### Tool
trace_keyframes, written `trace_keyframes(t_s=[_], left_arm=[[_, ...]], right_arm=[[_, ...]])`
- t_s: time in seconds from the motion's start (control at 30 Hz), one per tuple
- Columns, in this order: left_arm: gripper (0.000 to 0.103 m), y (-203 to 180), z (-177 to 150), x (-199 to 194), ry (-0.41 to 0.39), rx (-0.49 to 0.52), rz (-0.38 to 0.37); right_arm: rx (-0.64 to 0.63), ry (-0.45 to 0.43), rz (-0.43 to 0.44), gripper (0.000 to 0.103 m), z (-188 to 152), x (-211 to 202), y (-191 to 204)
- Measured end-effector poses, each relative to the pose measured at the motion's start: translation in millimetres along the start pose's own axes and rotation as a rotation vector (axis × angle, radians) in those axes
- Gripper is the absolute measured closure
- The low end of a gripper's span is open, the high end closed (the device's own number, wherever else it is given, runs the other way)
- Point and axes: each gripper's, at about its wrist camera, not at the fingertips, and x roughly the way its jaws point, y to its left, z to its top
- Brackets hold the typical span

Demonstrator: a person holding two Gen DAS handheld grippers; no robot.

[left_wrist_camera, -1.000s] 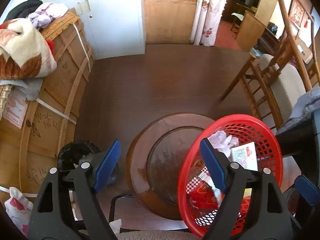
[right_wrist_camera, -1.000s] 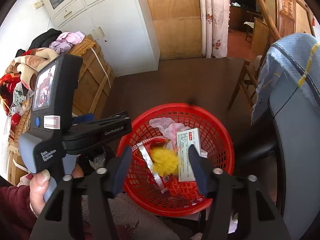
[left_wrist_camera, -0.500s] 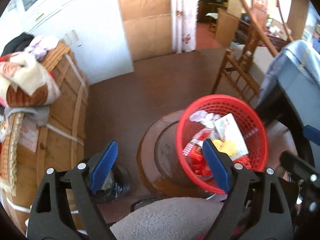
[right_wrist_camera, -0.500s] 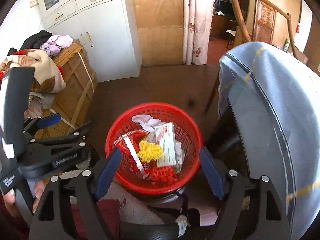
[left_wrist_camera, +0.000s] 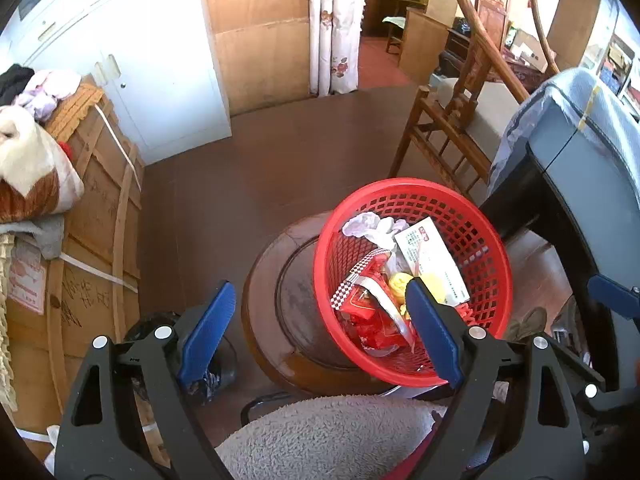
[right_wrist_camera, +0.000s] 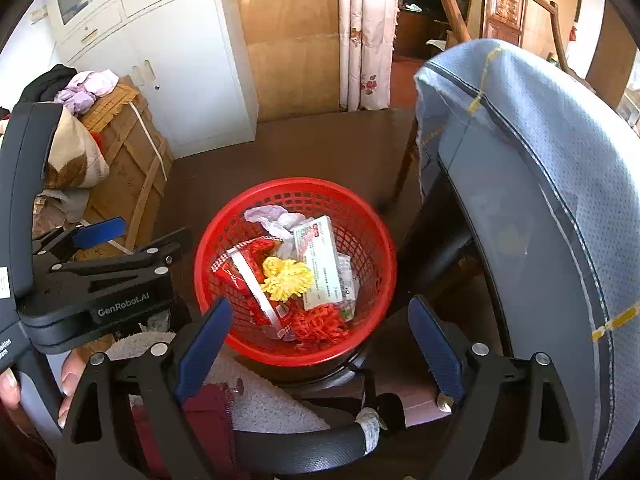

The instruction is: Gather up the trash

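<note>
A red mesh basket (left_wrist_camera: 476,232) (right_wrist_camera: 360,216) stands on a round wooden stool (left_wrist_camera: 272,292). In it lie a white tissue (right_wrist_camera: 272,216), a white printed packet (right_wrist_camera: 320,260), a yellow fluffy ball (right_wrist_camera: 288,276), a red wrapper (right_wrist_camera: 240,272) and red netting (right_wrist_camera: 320,320). My left gripper (left_wrist_camera: 318,292) hangs open above the basket's left rim, holding nothing. My right gripper (right_wrist_camera: 320,306) is above the basket's near side, its jaws opening, with nothing between the pads. In the right wrist view the left gripper's body (right_wrist_camera: 100,280) sits at the left, held by a hand (right_wrist_camera: 8,384).
A black bin with a bag (left_wrist_camera: 160,324) stands left of the stool. A strapped wooden crate (left_wrist_camera: 92,220) piled with blankets fills the left side. A wooden chair (left_wrist_camera: 448,132) and a table under a blue cloth (right_wrist_camera: 540,160) are on the right. A grey fleece lap (left_wrist_camera: 320,436) lies below.
The right jaws have spread wider, and the yellow ball that sat between them now lies in the basket. Both grippers have drawn back and up, so the basket looks smaller.
</note>
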Motion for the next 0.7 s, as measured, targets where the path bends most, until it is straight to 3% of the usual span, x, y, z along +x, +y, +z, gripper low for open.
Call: trace_keyframes(t_s=[0.7], left_arm=[[0.019,-8.5,-0.7,-4.0,-0.034,0.049,0.000]], right_arm=[[0.018,0.016,0.002,0.014,-1.3,6.9,-3.0]])
